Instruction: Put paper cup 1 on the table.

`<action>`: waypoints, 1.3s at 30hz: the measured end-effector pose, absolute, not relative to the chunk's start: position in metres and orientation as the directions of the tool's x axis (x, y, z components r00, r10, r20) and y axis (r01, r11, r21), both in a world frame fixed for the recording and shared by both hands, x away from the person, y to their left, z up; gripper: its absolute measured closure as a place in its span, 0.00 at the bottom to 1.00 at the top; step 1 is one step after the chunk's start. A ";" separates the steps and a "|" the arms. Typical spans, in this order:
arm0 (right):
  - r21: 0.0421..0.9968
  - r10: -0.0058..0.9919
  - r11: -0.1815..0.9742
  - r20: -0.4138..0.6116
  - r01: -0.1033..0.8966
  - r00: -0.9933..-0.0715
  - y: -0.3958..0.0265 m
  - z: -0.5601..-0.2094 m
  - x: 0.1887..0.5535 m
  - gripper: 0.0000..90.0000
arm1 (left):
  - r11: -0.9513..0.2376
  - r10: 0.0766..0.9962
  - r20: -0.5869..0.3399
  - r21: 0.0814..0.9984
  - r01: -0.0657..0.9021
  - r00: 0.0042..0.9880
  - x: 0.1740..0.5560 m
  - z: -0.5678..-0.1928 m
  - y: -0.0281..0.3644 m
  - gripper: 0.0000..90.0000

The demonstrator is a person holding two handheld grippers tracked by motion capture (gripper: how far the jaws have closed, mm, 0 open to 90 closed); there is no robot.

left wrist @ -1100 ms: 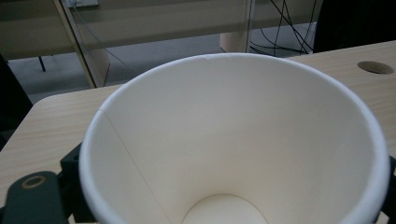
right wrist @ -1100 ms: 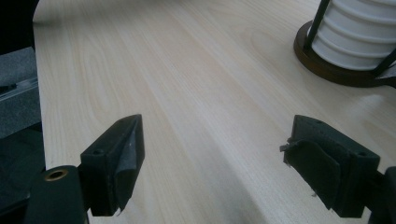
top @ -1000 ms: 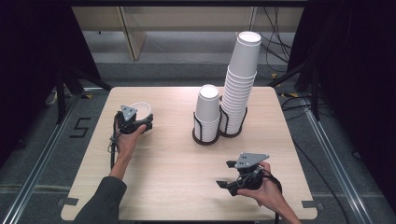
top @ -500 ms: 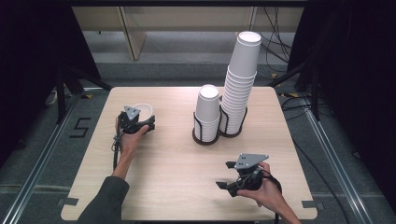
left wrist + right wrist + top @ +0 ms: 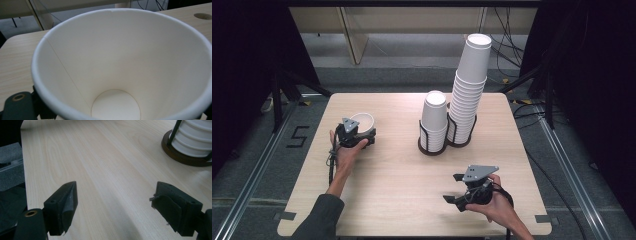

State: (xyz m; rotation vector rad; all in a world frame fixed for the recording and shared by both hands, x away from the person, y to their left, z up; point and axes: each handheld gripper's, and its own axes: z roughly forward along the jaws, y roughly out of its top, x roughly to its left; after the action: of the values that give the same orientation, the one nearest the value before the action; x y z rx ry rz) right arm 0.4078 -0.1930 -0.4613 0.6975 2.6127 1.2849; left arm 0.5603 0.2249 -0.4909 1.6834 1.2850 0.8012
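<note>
While a single paper cup (image 5: 362,121) is apparently clamped upright by the left gripper (image 5: 354,136) at the table's (image 5: 402,165) left, presumably for stacking, the right gripper (image 5: 469,187) is held wide open nearby.

One loose paper cup (image 5: 363,121) sits in the left gripper (image 5: 357,136); two cup stacks (image 5: 434,120) in holders stand beyond the right gripper (image 5: 462,187).

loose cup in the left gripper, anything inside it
Nothing visible inside the cup: the left gripper view looks straight in and shows bare white walls and an empty bottom. The near part of the bottom is cut off by the frame, so that bit cannot be checked.
</note>
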 end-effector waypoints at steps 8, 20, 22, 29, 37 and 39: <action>0.785 0.463 0.528 0.054 0.325 -0.884 -0.194 -0.460 0.408 0.23 | -0.138 0.961 0.012 0.885 0.445 0.275 0.556 -0.498 0.233 0.16; 0.785 0.470 0.523 0.060 0.332 -0.881 -0.196 -0.458 0.408 0.23 | -0.148 0.959 0.010 0.870 0.471 0.283 0.544 -0.497 0.237 0.16; 0.786 0.475 0.515 0.070 0.341 -0.877 -0.196 -0.458 0.407 0.23 | -0.144 0.960 0.009 0.873 0.466 0.279 0.540 -0.495 0.237 0.16; 0.787 0.494 0.502 0.078 0.358 -0.866 -0.201 -0.456 0.407 0.23 | -0.135 0.960 -0.005 0.868 0.478 0.280 0.521 -0.487 0.236 0.16; 0.808 0.525 0.471 0.066 0.355 -0.848 -0.208 -0.453 0.411 0.23 | -0.147 0.954 -0.003 0.868 0.475 0.300 0.491 -0.477 0.233 0.16; 0.809 0.561 0.452 0.071 0.377 -0.825 -0.211 -0.452 0.411 0.22 | -0.152 0.947 -0.004 0.876 0.458 0.321 0.481 -0.474 0.230 0.16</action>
State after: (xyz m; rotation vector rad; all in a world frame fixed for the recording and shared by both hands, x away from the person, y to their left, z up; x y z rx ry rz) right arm 0.4112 -0.2112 -0.4522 0.8179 2.4951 1.3104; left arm 0.4806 0.2301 -0.4737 1.7573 1.2626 0.7416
